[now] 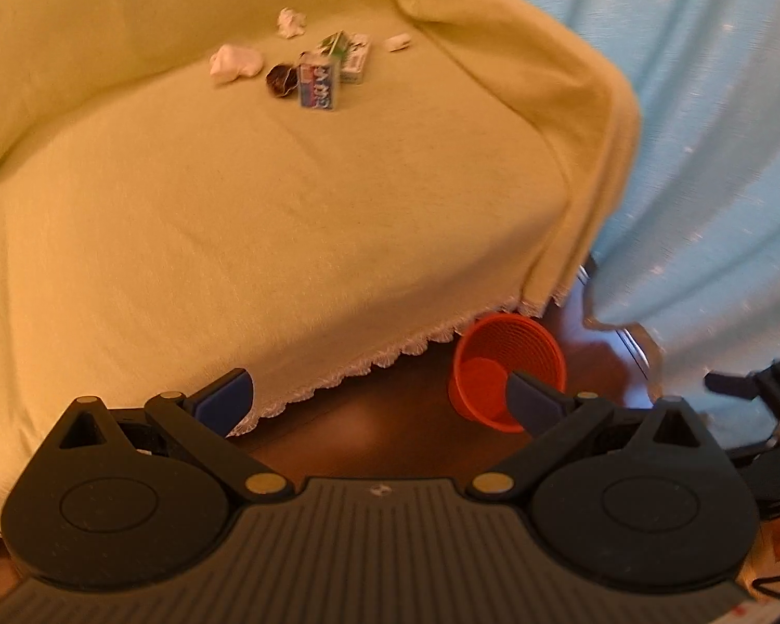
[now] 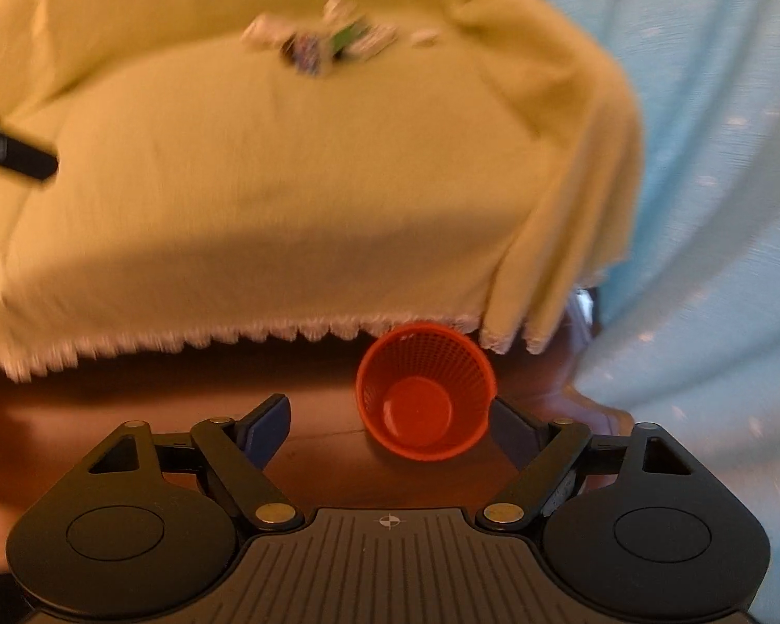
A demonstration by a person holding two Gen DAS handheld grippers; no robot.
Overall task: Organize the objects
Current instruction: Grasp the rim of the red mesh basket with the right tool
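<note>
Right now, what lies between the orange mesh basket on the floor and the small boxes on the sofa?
Only bare yellow sofa cover, seen in the left wrist view, between orange mesh basket and boxes.

Both the left gripper [image 1: 379, 405] and the right gripper [image 2: 390, 429] hang low, jaws spread wide, holding nothing.

- A covered sofa [image 1: 286, 218] lies ahead of both grippers.
- Far back on its seat sits a cluster: crumpled papers [image 1: 234, 63], small boxes [image 1: 318, 84] and a round wrapper [image 1: 280, 80], touching or just beside one another.
- A mesh wastebasket [image 2: 425, 390] stands on the floor [image 2: 317, 473] before the sofa's front edge, ahead-right of the right gripper [image 2: 390, 429].
- A curtain [image 1: 702, 130] hangs right of the sofa.
</note>
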